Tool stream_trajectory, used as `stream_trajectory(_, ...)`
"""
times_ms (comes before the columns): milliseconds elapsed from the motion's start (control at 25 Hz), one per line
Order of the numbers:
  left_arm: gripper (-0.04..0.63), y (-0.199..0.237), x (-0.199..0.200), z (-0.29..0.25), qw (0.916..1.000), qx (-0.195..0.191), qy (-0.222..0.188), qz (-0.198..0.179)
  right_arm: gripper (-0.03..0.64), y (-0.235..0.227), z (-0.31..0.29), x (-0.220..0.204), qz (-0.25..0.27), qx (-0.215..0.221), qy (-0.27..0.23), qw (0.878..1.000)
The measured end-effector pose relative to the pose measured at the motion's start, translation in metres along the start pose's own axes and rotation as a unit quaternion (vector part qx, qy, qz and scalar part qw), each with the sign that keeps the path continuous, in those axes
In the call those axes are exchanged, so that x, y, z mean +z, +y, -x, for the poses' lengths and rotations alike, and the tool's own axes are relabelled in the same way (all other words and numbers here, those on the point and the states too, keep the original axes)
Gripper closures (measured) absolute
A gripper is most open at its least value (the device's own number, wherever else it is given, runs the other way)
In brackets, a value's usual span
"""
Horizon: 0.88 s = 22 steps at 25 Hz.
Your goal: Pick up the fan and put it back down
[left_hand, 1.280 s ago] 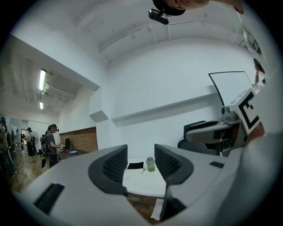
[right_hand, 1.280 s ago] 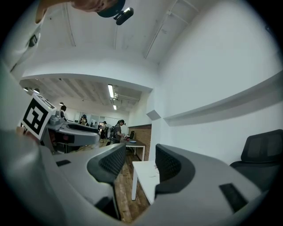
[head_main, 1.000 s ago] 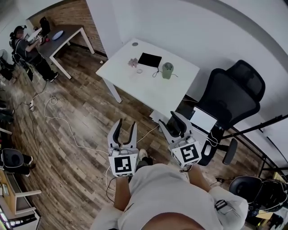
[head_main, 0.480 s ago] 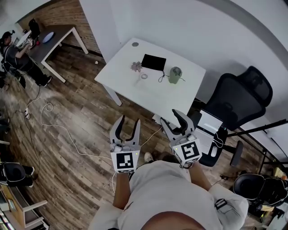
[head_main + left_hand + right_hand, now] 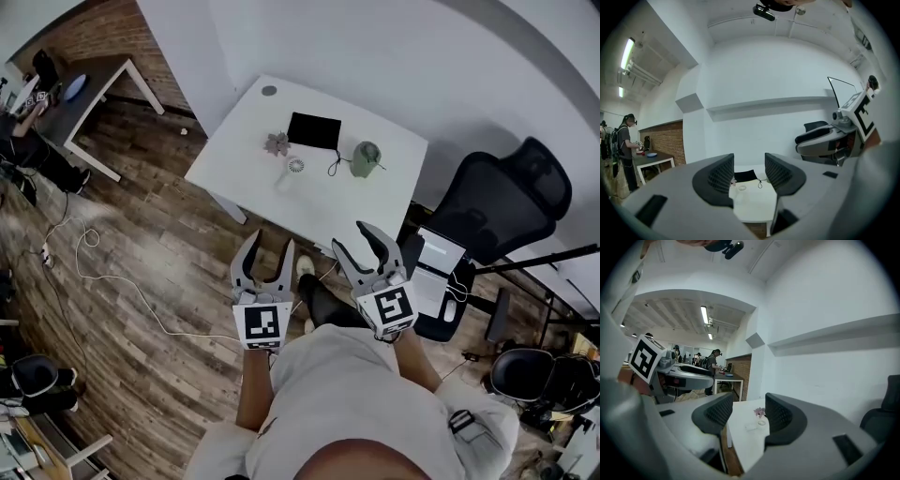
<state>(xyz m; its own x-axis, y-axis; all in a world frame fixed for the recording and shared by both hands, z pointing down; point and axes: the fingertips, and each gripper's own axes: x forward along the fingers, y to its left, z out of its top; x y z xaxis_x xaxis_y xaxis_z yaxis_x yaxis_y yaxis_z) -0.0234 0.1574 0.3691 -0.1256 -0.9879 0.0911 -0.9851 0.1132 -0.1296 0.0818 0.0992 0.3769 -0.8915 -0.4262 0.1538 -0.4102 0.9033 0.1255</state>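
Observation:
A small white fan [image 5: 293,168] lies on the white table [image 5: 253,187], also visible far ahead as the fan [image 5: 742,188] and the fan [image 5: 761,422] in the two gripper views. Both grippers hover over the wooden floor, short of the table's near edge. My left gripper [image 5: 269,251] is open; its jaws have just been opening a little and nothing is between them [image 5: 749,176]. My right gripper [image 5: 354,240] is open too, with an empty gap [image 5: 748,414]. Both point at the table.
On the table also sit a black tablet [image 5: 313,130], a green cup [image 5: 366,159] with a cable, and a pink flower [image 5: 277,143]. A black office chair [image 5: 502,202] stands at the right. A white cable [image 5: 122,281] trails over the floor. Another desk [image 5: 84,103] is far left.
Both grippers have moved forward toward the white table, which now sits closer and lower in the head view. A leg has stepped into view between the grippers.

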Motion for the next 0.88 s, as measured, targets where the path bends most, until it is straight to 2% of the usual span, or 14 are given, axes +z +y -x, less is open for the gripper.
stream_trajectory(520,0.382,0.045,-0.048,-0.133,0.9956,-0.068,0.062,0.02,0.408,-0.063,-0.113,-0.04,-0.028,-0.014,0.069,0.997)
stream_trajectory(880,0.354,0.055,-0.108,-0.213,0.9842,-0.114,0.132,0.027,0.405,-0.093,-0.17,-0.098,-0.058,-0.014,0.137,0.989)
